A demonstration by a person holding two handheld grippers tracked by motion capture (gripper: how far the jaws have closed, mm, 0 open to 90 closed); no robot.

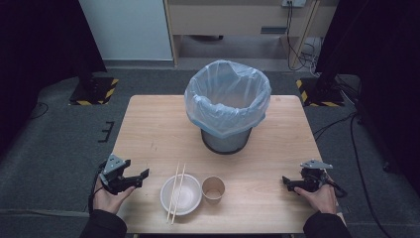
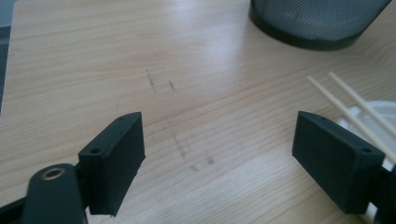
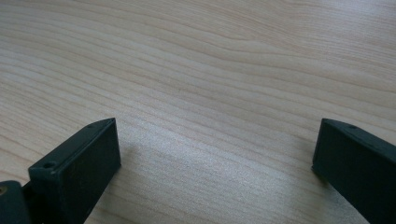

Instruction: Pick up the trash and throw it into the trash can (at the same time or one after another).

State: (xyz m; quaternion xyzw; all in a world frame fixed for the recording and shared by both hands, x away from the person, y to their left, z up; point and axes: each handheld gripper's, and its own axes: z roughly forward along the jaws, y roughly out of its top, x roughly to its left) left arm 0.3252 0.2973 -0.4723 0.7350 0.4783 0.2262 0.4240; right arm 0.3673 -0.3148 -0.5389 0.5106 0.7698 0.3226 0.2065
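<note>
High view, desk: light wooden desk (image 1: 148, 124) seen from above, on grey floor.
High view, bin: dark mesh bin (image 1: 226, 140) with a pale blue plastic liner (image 1: 228, 96) folded over its rim, upright at the middle of the desk toward the far side.
High view, bowl: white bowl (image 1: 189, 198) near the front edge, a little left of centre; a pair of wooden chopsticks (image 1: 176, 192) lies across it, running front to back, tips past the rim on both sides.
High view, cup: brown paper cup (image 1: 213, 189), upright, just beside the bowl on its right; touching or not, cannot tell.
High view, left claw: left claw (image 1: 140, 179) held in a hand at the front left, jaws wide, aimed right toward the bowl, near it but apart.
High view, right claw: right claw (image 1: 288, 183) held in a hand at the front right, aimed left, well apart from the cup; jaw gap hard to read here.

Left gripper view, jaws: spread wide, bare wood between them, nothing held.
Left gripper view, surroundings: chopsticks (image 2: 348, 100) and the bowl's white edge (image 2: 387, 112) beside the right-hand jaw; base of the bin (image 2: 313, 21) at top.

Right gripper view, jaws: spread wide over bare desk (image 3: 210, 84), nothing held.
</note>
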